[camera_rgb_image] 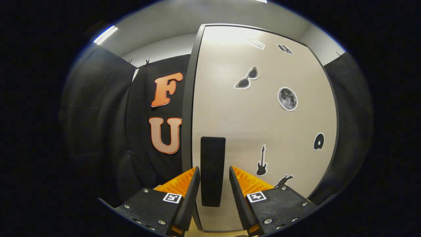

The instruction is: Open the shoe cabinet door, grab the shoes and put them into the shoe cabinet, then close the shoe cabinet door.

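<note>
The shoe cabinet door stands right in front of me, a pale beige panel with a dark rim. A black upright handle is fixed near the door's left edge. My gripper is open, one finger on each side of the handle's lower half. A thin gap shows between each finger and the handle. The door looks flush with the cabinet's dark left edge.
Small stickers dot the door: sunglasses, a moon, a guitar. Black booth cloth hangs to the left of the cabinet and also to its right. A strip of light floor shows below the door.
</note>
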{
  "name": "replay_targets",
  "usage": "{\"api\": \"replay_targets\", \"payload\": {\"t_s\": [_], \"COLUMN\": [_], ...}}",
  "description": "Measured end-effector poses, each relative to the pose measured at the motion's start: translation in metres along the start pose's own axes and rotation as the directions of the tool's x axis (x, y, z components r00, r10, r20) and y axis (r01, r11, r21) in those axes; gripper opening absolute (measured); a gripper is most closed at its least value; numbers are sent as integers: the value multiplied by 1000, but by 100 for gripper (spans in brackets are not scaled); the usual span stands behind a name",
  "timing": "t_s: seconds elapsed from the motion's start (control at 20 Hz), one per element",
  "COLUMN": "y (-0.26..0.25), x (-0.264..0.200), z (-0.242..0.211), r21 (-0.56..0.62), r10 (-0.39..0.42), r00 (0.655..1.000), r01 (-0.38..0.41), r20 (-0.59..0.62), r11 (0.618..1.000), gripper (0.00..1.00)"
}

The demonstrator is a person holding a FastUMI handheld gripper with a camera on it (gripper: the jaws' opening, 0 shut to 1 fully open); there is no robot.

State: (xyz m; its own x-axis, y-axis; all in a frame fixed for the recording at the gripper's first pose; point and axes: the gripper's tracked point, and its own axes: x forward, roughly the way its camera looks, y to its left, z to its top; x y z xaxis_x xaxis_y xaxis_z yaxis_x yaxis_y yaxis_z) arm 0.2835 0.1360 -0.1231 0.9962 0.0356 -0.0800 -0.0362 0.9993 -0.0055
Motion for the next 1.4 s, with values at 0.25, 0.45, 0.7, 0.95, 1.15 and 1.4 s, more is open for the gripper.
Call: {"api": "replay_targets", "payload": {"t_s": [0.25,0.45,0.7,0.95,1.15,1.4], "y": [1,2,3,-1,-10,-30], "x": [3,0,-5,-21,-44,-77], "z": [-2,-6,-7,-5,-4,-1], "r21": [-26,52,66,85,91,76], "r10": [-62,-57,-3,15,-2,-45], "r00": [998,994,993,992,990,987], "r01": [62,62,11,-4,14,57], "r20": [-12,-92,-118,-127,-138,-152], "r11": [998,997,998,996,996,995], "gripper": [37,31,22,19,19,19]}}
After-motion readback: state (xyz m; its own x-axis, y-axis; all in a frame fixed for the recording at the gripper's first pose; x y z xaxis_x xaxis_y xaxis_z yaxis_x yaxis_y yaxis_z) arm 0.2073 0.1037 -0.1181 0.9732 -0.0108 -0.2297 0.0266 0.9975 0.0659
